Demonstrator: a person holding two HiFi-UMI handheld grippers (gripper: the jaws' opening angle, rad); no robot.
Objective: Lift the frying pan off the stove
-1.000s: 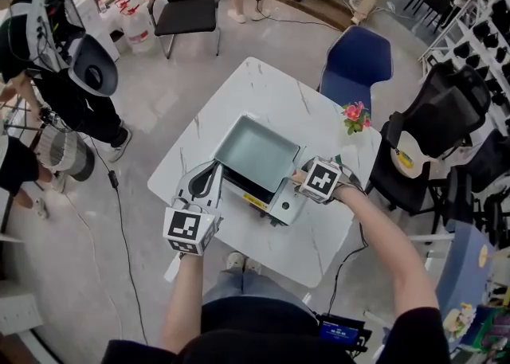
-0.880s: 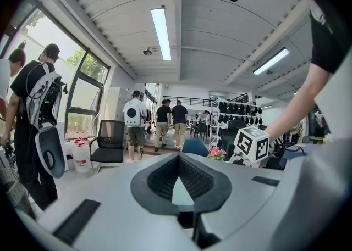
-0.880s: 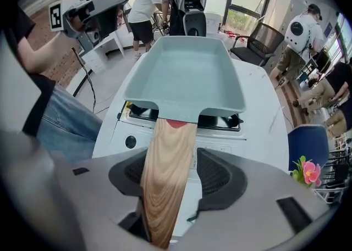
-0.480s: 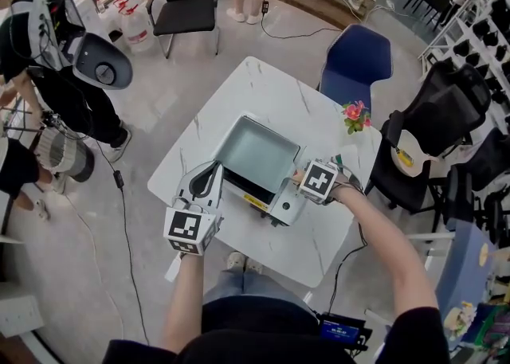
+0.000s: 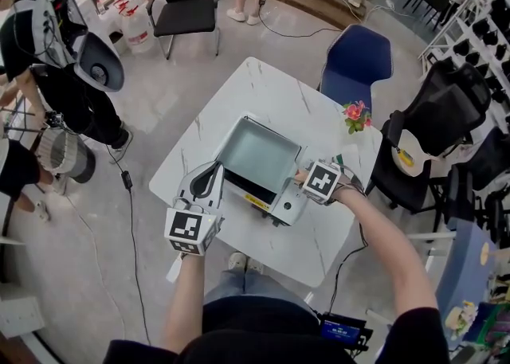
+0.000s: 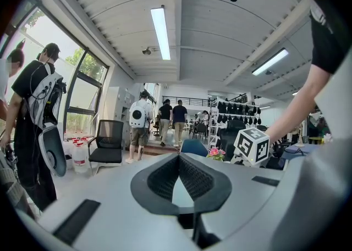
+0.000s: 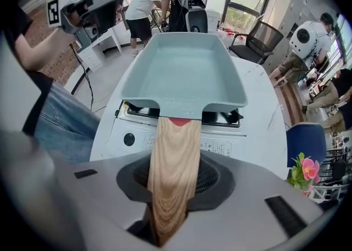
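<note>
The pan (image 5: 256, 151) is a pale rectangular tray with a wooden handle (image 7: 175, 134). It sits flat on top of the stove (image 5: 267, 199), and I see no gap under it in the right gripper view. The stove stands on the white table (image 5: 263, 88), towards the edge nearest me. The handle sticks out past the stove's front panel, above the round knob (image 7: 129, 139).

My right gripper (image 7: 174, 162) points down onto the handle. Its jaws have just been closing with the handle between them, and both pads now press on the wood at a middling width. The handle runs straight down the centre line of the jaws.

My left gripper (image 6: 179, 156) is roughly level, just beside the stove's left corner in the head view. Its jaws meet at the tips and hold nothing. It is apart from the pan; I cannot tell whether it touches the stove.

Further out, a small bunch of pink flowers (image 5: 355, 115) stands at the table's right edge, beyond the right gripper. A blue chair (image 5: 356, 56) is against the far right side of the table, and a black chair (image 5: 187, 4) stands well apart at the far left. A person in dark clothes (image 5: 48, 68) stands on the floor to the left, clear of the table.
</note>
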